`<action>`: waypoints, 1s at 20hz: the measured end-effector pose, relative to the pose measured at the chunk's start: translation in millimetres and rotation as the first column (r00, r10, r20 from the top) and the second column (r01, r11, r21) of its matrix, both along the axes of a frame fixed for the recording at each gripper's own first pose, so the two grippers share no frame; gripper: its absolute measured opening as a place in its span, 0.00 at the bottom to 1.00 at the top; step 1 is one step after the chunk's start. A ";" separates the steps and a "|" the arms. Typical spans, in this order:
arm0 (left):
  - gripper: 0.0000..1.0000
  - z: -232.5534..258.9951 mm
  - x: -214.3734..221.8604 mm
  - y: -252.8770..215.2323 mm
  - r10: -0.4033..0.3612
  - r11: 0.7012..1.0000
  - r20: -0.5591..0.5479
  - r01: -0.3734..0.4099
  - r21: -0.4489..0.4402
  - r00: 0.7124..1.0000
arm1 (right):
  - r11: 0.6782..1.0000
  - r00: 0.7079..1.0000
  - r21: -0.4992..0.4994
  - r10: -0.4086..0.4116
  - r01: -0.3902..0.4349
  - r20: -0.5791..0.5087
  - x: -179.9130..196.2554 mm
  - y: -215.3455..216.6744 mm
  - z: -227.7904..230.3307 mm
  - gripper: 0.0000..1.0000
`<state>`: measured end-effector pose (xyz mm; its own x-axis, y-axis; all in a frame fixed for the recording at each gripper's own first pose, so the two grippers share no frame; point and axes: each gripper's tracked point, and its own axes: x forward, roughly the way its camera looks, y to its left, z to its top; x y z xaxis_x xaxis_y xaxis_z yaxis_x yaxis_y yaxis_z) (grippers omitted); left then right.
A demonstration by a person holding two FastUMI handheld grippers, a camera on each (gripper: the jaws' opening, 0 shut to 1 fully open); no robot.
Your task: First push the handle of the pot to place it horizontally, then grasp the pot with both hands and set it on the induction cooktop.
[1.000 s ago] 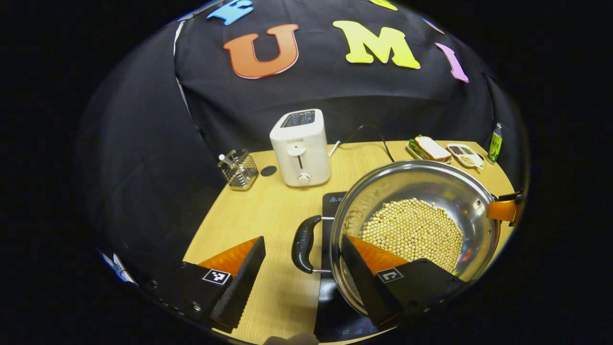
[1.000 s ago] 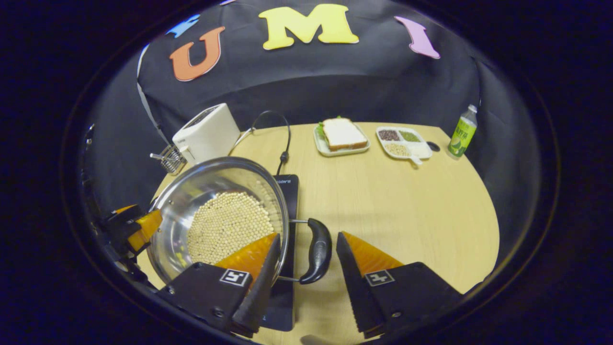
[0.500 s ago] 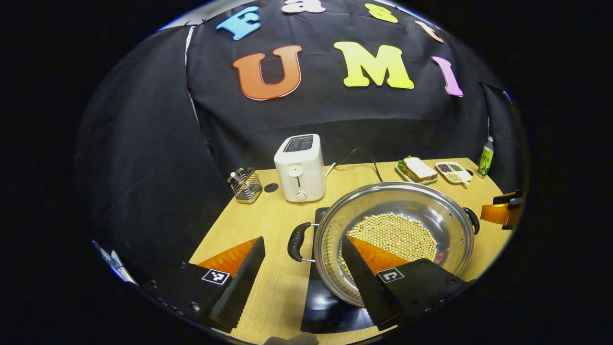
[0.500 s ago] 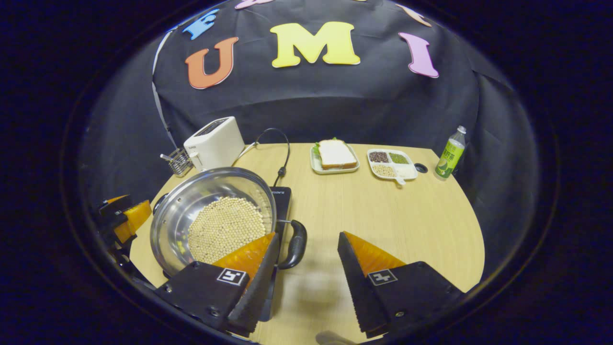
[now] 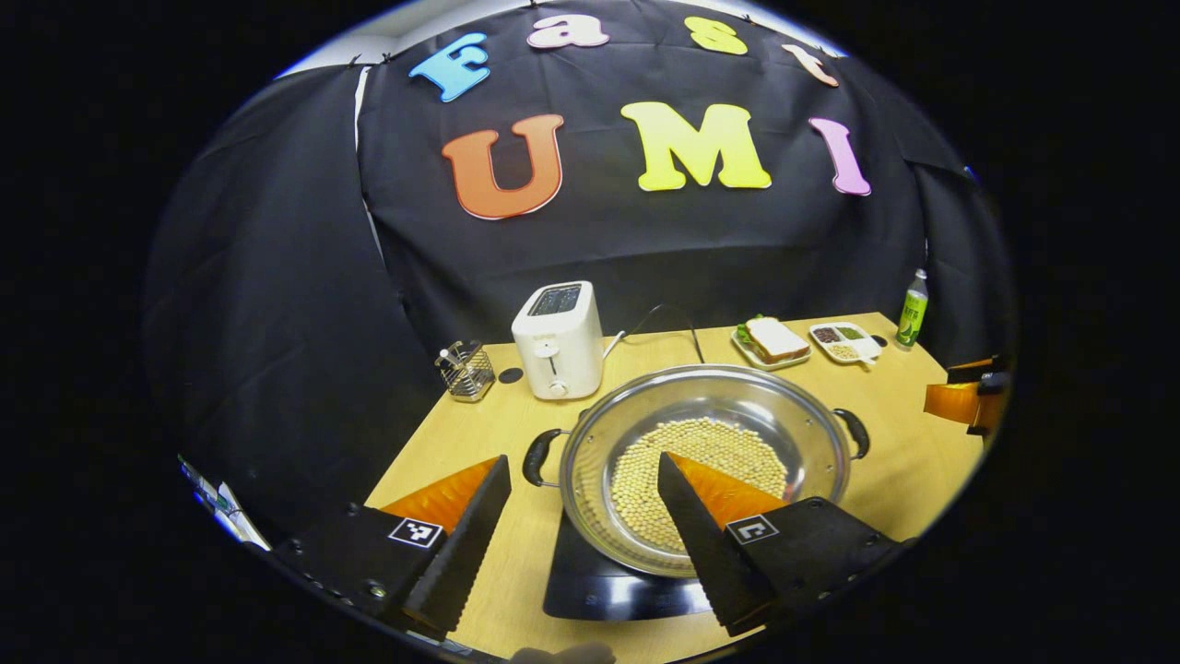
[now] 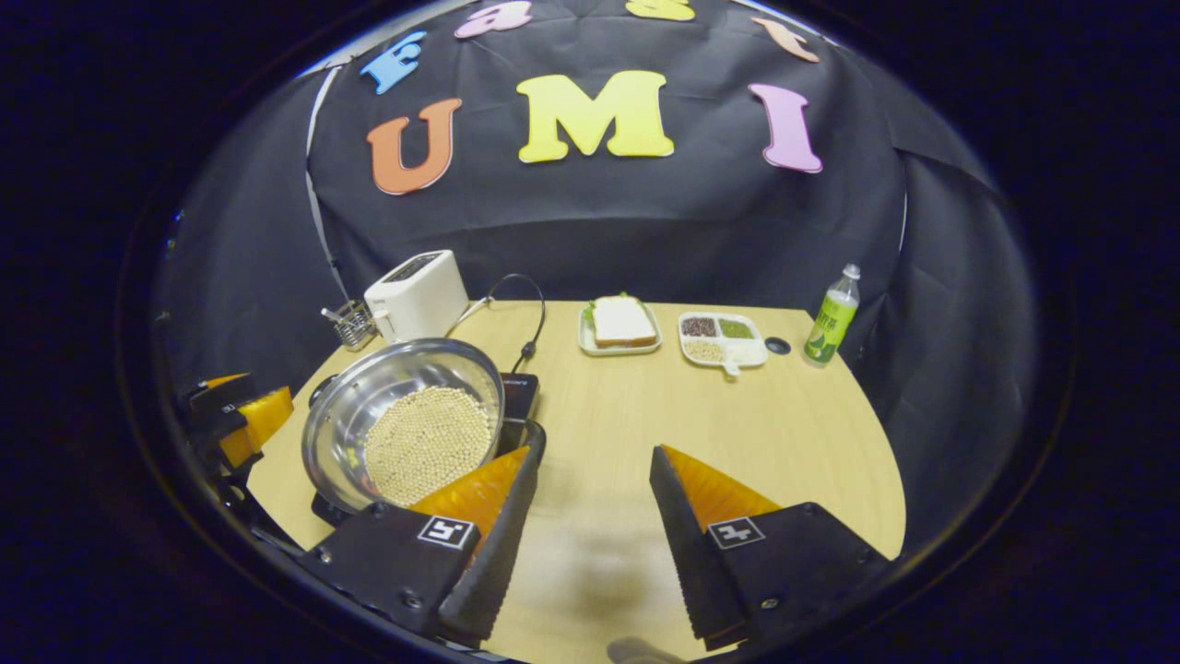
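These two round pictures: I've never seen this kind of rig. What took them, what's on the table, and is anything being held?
A person holds a two-finger gripper in each hand, and a fisheye camera rides on each, looking along its fingers. In the left gripper view the left gripper is open and holds nothing; in the right gripper view the right gripper is the same. On the round wooden table a shiny steel pot of pale beans sits on the black induction cooktop. Behind it stand a white toaster, a wire cutlery basket, a sandwich on a plate, a divided dish of grains and a green bottle.
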<state>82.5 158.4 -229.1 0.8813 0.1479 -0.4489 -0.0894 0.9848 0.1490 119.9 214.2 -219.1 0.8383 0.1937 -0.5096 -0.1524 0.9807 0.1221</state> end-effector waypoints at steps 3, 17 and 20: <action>0.95 15.0 -19.1 -46.9 -0.003 0.999 0.023 0.003 -0.036 1.000 | 1.000 0.999 0.008 0.012 -0.012 0.044 -15.1 -30.8 17.2 0.78; 0.95 170.4 -102.8 -291.5 -0.107 0.994 0.286 0.105 0.024 0.952 | 0.998 0.945 0.004 -0.064 0.066 0.320 -116.1 -260.3 141.6 0.98; 0.95 201.4 -121.8 -324.4 -0.114 0.993 0.356 0.114 0.021 0.927 | 0.997 0.924 0.008 -0.079 0.082 0.374 -131.1 -292.0 163.0 0.98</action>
<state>-39.3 -166.0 -27.7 0.9941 0.0369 -0.1020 -0.0236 0.9915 0.1283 -11.1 -77.7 -56.1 0.9809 0.1146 -0.1571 -0.1057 0.9923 0.0641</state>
